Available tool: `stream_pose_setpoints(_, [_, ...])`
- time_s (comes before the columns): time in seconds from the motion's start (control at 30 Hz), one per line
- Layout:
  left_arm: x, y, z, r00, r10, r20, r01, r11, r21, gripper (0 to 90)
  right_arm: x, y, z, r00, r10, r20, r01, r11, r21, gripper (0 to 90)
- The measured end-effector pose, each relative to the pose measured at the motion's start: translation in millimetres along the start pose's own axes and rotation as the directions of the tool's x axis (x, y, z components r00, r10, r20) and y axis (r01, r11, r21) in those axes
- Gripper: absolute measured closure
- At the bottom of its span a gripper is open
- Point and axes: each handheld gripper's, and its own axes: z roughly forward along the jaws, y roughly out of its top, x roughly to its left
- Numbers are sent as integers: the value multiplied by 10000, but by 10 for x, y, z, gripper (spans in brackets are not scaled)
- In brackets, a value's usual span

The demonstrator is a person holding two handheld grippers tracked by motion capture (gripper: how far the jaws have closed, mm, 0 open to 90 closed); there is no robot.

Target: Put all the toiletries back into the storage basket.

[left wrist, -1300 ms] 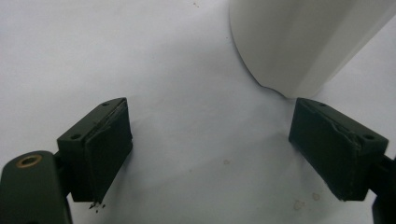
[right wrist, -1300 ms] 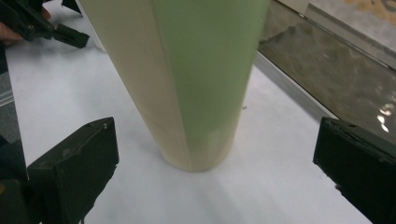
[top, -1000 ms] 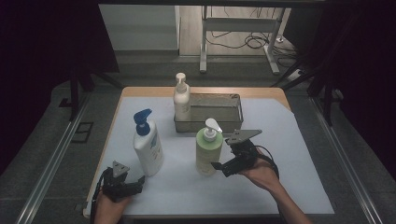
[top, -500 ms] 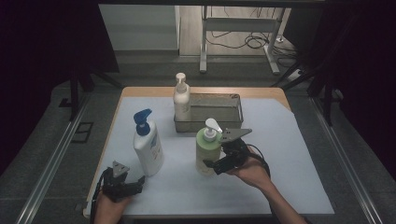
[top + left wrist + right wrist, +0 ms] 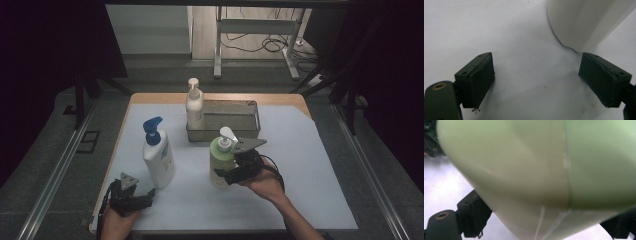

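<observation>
Dim room beyond; wooden table under white sheet (image 5: 310, 165). Grey metal tray (image 5: 246, 131) at twelve o'clock. White bottle, blue pump (image 5: 157, 155), at nine. Green pump bottle (image 5: 221, 161) at centre, between the right gripper (image 5: 223, 176) jaws, just closing, contact unclear. Left gripper (image 5: 145, 199) at seven, spread, empty.

Left black 2-jaw gripper (image 5: 142, 200) held low, jaws spread wide; right black 2-jaw gripper (image 5: 225, 172) jaws just closing, bottle between.
</observation>
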Motion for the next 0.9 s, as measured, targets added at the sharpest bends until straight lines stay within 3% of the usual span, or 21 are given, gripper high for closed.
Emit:
stream_pose_setpoints(0.5, [3,1,0,10000,26,5,-26,10000,4,131,30,1,-24,9993,213,299,-213,9998,-1,122])
stream_pose_setpoints(0.9, [2,1,0,10000,20,6,-20,10000,0,131,-25,152,-185,9981,348,499,-348,9994,-14,122])
